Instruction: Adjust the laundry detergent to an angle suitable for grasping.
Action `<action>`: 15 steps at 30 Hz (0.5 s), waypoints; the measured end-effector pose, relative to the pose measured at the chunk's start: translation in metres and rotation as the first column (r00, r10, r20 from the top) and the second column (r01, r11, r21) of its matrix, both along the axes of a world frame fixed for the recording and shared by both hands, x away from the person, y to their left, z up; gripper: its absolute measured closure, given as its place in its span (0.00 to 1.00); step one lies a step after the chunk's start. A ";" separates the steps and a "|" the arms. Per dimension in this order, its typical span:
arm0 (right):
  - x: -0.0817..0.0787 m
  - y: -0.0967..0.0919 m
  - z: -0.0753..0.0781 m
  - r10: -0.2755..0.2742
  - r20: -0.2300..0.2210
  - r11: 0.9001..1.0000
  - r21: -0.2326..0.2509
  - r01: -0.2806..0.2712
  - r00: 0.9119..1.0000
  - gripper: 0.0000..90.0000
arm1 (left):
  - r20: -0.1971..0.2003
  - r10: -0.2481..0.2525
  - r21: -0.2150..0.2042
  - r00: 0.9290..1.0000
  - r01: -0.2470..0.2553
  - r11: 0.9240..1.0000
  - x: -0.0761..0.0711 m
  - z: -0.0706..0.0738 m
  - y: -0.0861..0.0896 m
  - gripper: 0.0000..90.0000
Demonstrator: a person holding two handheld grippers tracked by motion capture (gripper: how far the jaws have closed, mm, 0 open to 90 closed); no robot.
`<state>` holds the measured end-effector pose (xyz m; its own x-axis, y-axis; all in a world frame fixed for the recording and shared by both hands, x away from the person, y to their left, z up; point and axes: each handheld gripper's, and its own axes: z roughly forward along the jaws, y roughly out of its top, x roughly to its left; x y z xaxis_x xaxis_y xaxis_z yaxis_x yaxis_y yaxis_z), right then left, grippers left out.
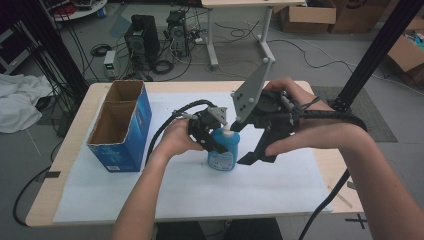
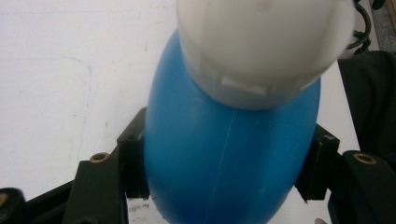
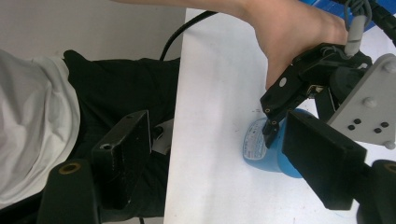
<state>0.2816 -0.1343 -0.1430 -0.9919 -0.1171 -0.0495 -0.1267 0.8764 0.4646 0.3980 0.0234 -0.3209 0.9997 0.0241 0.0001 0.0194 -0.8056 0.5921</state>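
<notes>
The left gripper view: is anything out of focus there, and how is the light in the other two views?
Left gripper view: the white cap is soft and blurred, the blue bottle sharper. High view: dim, even light, no glare on the bottle. Right gripper view: bright white table cover, the near jaws slightly soft.

A light wooden table with rounded corners point(image 1: 80, 125) stands on a grey carpeted floor point(image 1: 320, 55), most of its top covered by a white paper sheet point(image 1: 190, 190). An open blue cardboard box with two compartments point(image 1: 122, 127) sits on the table's left part. Beyond it, two dark computer towers point(image 1: 145, 40) rest on the floor among loose black cables point(image 1: 165, 65), beside the white metal legs of a second desk point(image 1: 212, 37). Brown cardboard boxes point(image 1: 307, 15) are stacked at the far right. A crumpled white cloth point(image 1: 17, 102) lies at the left edge. A black metal post point(image 1: 377, 50) slants at the right. The light is dim and even.
</notes>
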 end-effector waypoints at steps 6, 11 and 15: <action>0.001 -0.001 0.000 -0.001 -0.001 1.000 0.003 0.001 1.000 0.26 | -0.016 -0.019 -0.027 1.000 0.019 0.999 -0.001 0.002 -0.001 0.45; 0.001 -0.002 0.000 -0.003 -0.001 1.000 0.004 0.003 1.000 0.26 | -0.012 -0.017 -0.029 1.000 0.017 0.999 -0.001 0.002 -0.001 0.45; 0.000 -0.002 0.000 -0.004 0.002 1.000 0.002 0.004 1.000 0.27 | 0.004 -0.012 -0.033 1.000 0.012 0.999 -0.004 0.004 -0.001 0.45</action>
<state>0.2819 -0.1364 -0.1427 -0.9923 -0.1128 -0.0518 -0.1239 0.8760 0.4662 0.3944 0.0226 -0.3164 0.9999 0.0122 0.0035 0.0074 -0.7859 0.6183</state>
